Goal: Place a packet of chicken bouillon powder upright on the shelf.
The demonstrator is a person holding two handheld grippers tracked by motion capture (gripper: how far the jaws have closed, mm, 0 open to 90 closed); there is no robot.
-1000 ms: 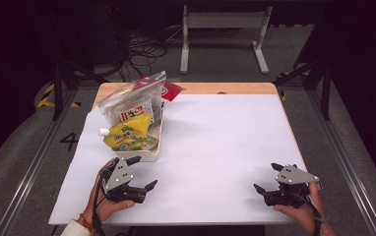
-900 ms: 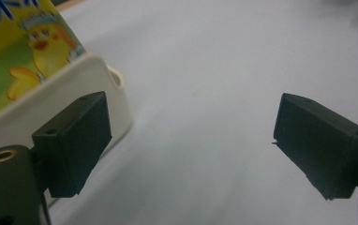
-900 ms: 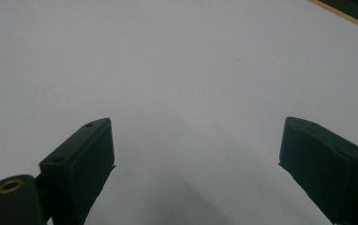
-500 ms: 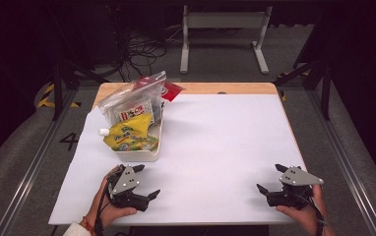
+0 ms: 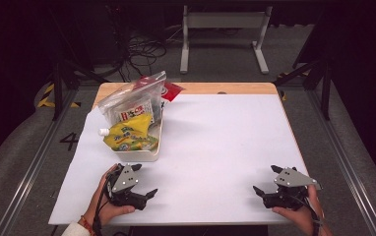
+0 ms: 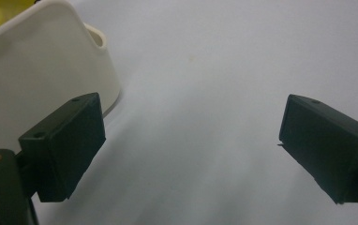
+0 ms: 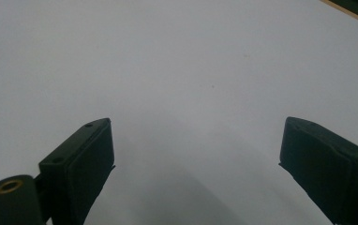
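High view: the left gripper (image 5: 144, 195) has been drawn back from the white tub (image 5: 141, 155) toward the near table edge over the last second; the right gripper (image 5: 261, 191) has barely moved, parked near the right front corner. The tub sits at left-centre of the white table (image 5: 215, 142), packed with a yellow pouch (image 5: 129, 135) and a clear zip bag (image 5: 132, 101). Left gripper view: jaws wide apart, nothing between them, tub wall (image 6: 36, 75) just beside the left jaw. Right gripper view: jaws apart, bare table (image 7: 177, 70) ahead. Judged: packing finished, hands retired.
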